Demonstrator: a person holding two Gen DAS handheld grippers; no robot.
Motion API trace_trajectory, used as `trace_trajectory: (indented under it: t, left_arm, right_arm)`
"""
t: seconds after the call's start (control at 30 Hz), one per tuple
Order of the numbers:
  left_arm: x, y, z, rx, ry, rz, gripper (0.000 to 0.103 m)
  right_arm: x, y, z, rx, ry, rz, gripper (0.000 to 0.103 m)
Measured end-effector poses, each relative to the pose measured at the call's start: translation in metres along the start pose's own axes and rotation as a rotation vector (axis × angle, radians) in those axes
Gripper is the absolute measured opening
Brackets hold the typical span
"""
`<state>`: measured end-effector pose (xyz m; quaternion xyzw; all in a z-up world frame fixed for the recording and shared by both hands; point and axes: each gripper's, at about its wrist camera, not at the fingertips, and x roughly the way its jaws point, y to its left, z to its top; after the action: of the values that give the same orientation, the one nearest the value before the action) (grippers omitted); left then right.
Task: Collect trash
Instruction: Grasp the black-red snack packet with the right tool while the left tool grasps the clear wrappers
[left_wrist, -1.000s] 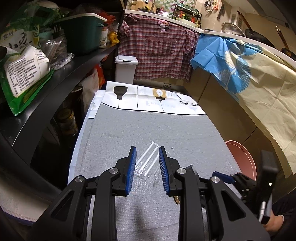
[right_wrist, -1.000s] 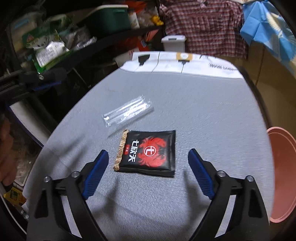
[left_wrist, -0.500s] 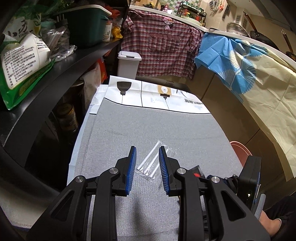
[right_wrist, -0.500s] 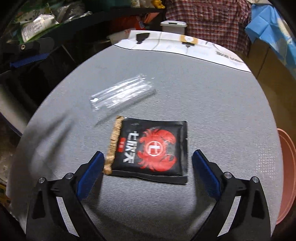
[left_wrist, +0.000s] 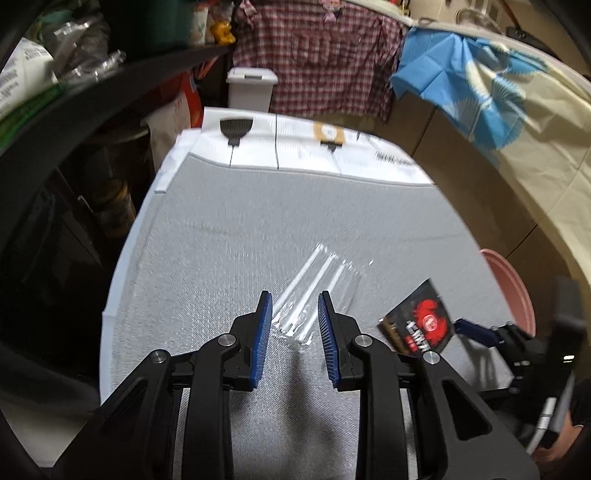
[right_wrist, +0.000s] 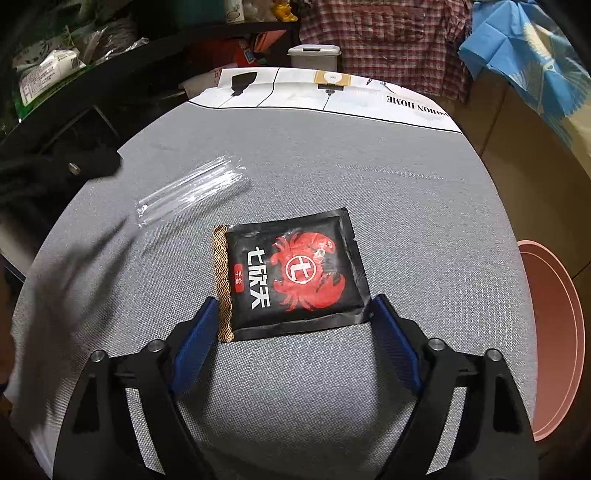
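Note:
A clear plastic wrapper (left_wrist: 317, 288) lies on the grey table mat (left_wrist: 240, 229). Its near end sits between the blue pads of my left gripper (left_wrist: 294, 301). The jaws are opening a little and do not press on it. A black snack packet (right_wrist: 291, 273) with a red crab print lies flat in front of my right gripper (right_wrist: 295, 302). Those jaws are closing, one pad beside each near corner of the packet, without squeezing it. The clear wrapper (right_wrist: 192, 192) lies left of the packet. The left wrist view has the packet (left_wrist: 421, 321) at the right, with the right gripper's blue finger behind it.
A pink basin (right_wrist: 554, 332) stands off the table's right edge. A small white bin (left_wrist: 251, 88) sits beyond the far end, under a hung plaid shirt. A dark shelf (left_wrist: 92, 110) full of bags overhangs the left side. White printed paper (right_wrist: 332, 92) covers the far strip.
Both grippers have sunk toward the table. The left one came down over the wrapper's near end. The right jaws widened, then narrowed to the packet's near corners.

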<state>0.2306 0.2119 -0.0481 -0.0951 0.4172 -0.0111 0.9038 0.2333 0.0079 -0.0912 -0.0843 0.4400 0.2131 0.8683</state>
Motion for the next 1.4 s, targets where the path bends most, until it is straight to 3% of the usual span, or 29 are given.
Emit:
trace_trajectory:
  t: [0.1, 0.27, 0.3, 0.33, 0.57, 0.63, 0.77, 1.0, 1.4]
  left_arm:
    - [0.013, 0.001, -0.002, -0.005, 0.025, 0.012, 0.036]
    - [0.034, -0.002, -0.003, 0.002, 0.071, 0.022, 0.039]
    - [0.036, -0.003, -0.003, 0.006, 0.077, 0.024, 0.039]
    - [0.040, -0.005, -0.004, 0.015, 0.087, 0.029, 0.039]
    - [0.047, -0.014, -0.004, 0.047, 0.108, 0.034, 0.039]
    - [0.050, -0.019, -0.007, 0.081, 0.122, 0.061, 0.035]
    - [0.047, -0.021, -0.009, 0.106, 0.128, 0.070, 0.018]
    - [0.036, -0.018, -0.008, 0.104, 0.102, 0.072, 0.006]
    - [0.008, -0.025, -0.004, 0.111, 0.033, 0.062, 0.006]
  right_arm:
    - [0.000, -0.003, 0.002, -0.003, -0.007, 0.010, 0.069]
    - [-0.002, -0.002, 0.001, -0.016, -0.018, 0.021, 0.063]
    - [-0.002, -0.002, 0.001, -0.019, -0.020, 0.036, 0.038]
    - [-0.003, -0.001, 0.001, -0.022, -0.021, 0.059, 0.030]
    - [-0.004, 0.004, 0.001, -0.041, -0.022, 0.102, 0.008]
    - [-0.004, 0.005, 0.001, -0.045, -0.026, 0.117, 0.001]
    - [-0.005, 0.007, 0.000, -0.051, -0.034, 0.138, 0.000]
    - [-0.015, 0.004, 0.004, -0.033, -0.080, 0.153, 0.000]
    - [-0.046, -0.003, 0.010, -0.029, -0.149, 0.138, 0.000]
